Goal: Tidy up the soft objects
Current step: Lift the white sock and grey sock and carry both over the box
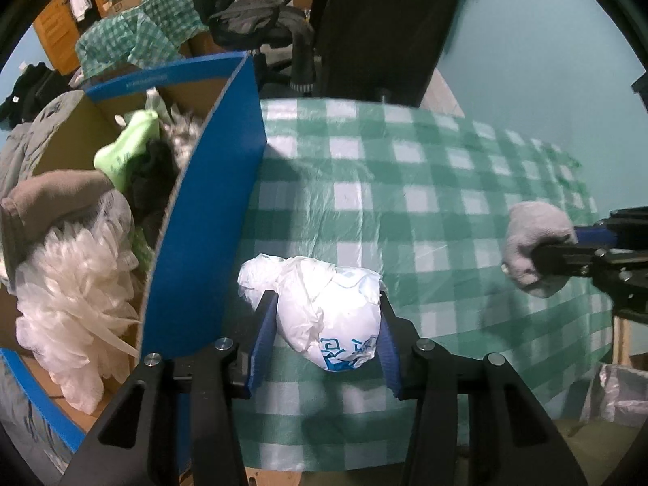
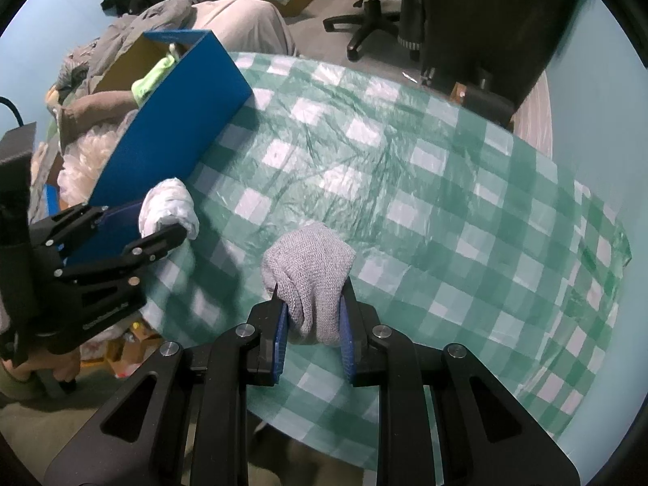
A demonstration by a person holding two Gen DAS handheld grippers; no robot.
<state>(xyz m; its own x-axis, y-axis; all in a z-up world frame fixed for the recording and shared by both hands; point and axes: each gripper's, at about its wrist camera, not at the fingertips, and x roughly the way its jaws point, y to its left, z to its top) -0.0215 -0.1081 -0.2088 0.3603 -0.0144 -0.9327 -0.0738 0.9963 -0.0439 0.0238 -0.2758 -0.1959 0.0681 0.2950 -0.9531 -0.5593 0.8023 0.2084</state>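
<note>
The box sits at the left edge of the table, and inside it a mesh sponge lies nearest, a sock farther back. Just right of the box wall, the left gripper has the crumpled bag between its jaws, above the table. Well to the right, the right gripper holds the knit bundle. An office chair stands on the floor beyond the table's far edge.

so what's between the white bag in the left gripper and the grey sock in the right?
Only bare checked tablecloth between the white plastic bag and the grey sock; shows in the left wrist view.
</note>
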